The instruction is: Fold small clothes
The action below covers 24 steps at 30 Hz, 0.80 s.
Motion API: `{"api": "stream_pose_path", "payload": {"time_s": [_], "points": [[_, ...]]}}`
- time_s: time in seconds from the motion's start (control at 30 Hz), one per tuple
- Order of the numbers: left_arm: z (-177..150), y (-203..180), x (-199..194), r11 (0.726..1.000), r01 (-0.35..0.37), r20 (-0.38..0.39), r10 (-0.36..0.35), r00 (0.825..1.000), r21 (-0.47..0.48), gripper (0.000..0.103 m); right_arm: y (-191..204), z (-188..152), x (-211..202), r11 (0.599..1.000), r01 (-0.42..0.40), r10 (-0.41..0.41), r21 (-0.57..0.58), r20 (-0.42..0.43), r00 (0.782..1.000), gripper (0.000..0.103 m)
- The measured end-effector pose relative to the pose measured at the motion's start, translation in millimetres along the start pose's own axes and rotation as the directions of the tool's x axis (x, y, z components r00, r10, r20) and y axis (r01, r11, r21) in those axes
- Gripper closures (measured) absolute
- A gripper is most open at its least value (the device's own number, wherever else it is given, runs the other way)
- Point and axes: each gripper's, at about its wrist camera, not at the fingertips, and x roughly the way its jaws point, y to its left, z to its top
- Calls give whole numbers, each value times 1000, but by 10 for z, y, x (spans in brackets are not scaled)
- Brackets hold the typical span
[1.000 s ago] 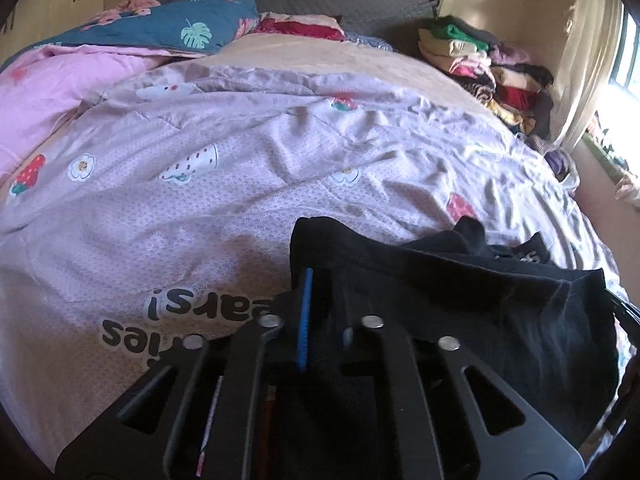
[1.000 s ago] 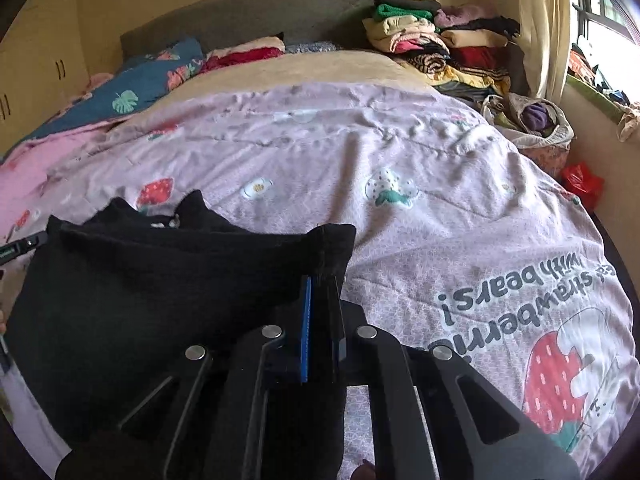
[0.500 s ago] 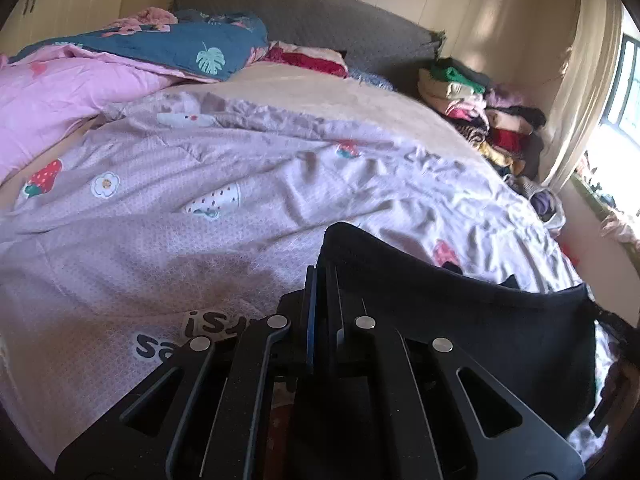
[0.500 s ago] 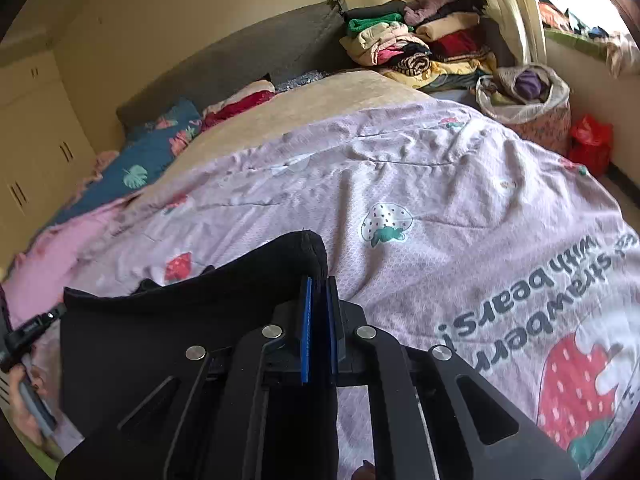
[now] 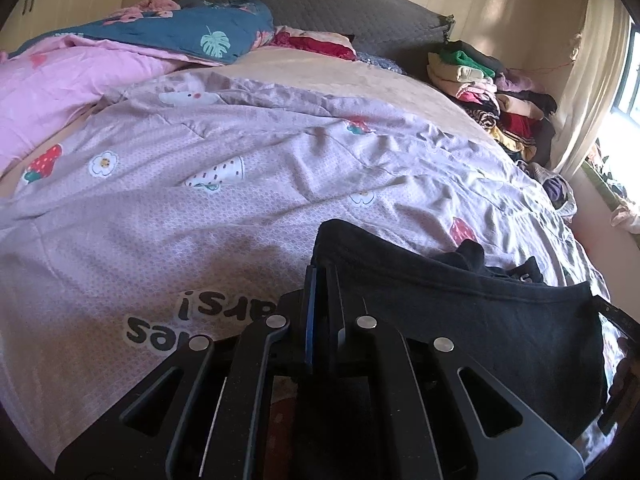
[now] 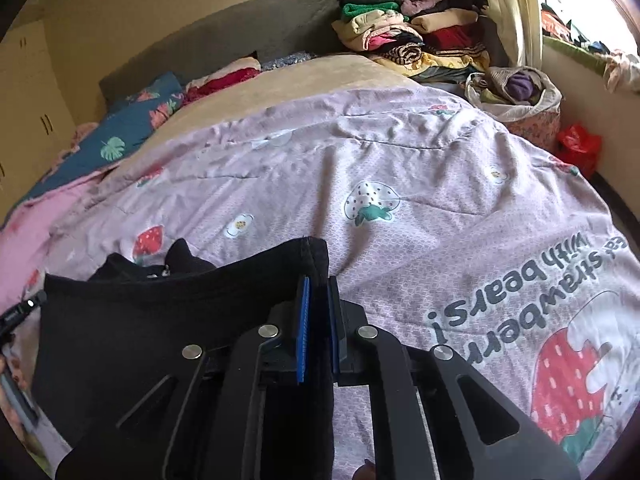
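Observation:
A small black garment (image 5: 472, 308) hangs stretched between my two grippers above the lilac strawberry-print quilt (image 5: 200, 216). My left gripper (image 5: 322, 280) is shut on its left top corner. My right gripper (image 6: 318, 292) is shut on its right top corner; the garment (image 6: 160, 320) spreads to the left in that view. A folded-back part of the cloth with white print shows behind the top edge (image 6: 160, 268). The right gripper's tip shows at the right edge of the left wrist view (image 5: 616, 320).
A stack of folded clothes (image 6: 408, 36) sits at the bed's far right by the grey headboard (image 5: 320, 4). A bag of clothes (image 6: 516, 96) stands beside the bed. Pink and blue bedding (image 5: 120, 52) lies at the far left. A window with curtain (image 5: 592, 80) is on the right.
Both grippers first rose and tilted up with the garment held taut, then came back down a little. The garment's top edge stays stretched between them.

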Motion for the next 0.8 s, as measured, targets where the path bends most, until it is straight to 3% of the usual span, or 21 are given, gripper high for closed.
{"api": "stream_pose_path", "payload": {"time_s": [0.1, 0.17, 0.2, 0.27, 0.33, 0.4, 0.53, 0.6, 0.8], "points": [[-7, 12, -46, 1000, -23, 4, 23, 1000, 1, 102, -3, -7, -10, 999, 40, -40, -27, -8, 999, 88], [-19, 34, -93, 1000, -20, 10, 20, 1000, -6, 100, -42, -7, -41, 999, 38, -38, -15, -17, 999, 74], [-26, 42, -114, 1000, -17, 9, 17, 1000, -11, 94, -50, -6, -72, 1000, 26, -26, -11, -20, 999, 66], [-60, 53, -171, 1000, -15, 6, 15, 1000, -13, 86, -34, -7, -126, 1000, 13, -13, -16, -15, 1000, 63], [-109, 57, -234, 1000, -8, -1, 8, 1000, -14, 80, 2, -34, -191, 1000, 6, -6, -28, -15, 1000, 51], [-157, 61, -285, 1000, 3, -9, -3, 1000, -15, 74, 20, -88, -257, 1000, -14, 14, -24, -20, 1000, 48], [-289, 86, -379, 999, 37, -37, -38, 999, -32, 50, 41, -158, -367, 999, -33, 33, -9, -25, 999, 47], [-370, 104, -408, 997, 55, -54, -58, 997, -51, 46, 20, -234, -438, 999, -33, 33, 6, -19, 999, 37], [-561, 146, -417, 993, 75, -99, -83, 992, -88, 42, 11, -392, -557, 999, -33, 33, 14, -32, 999, 36]]}}
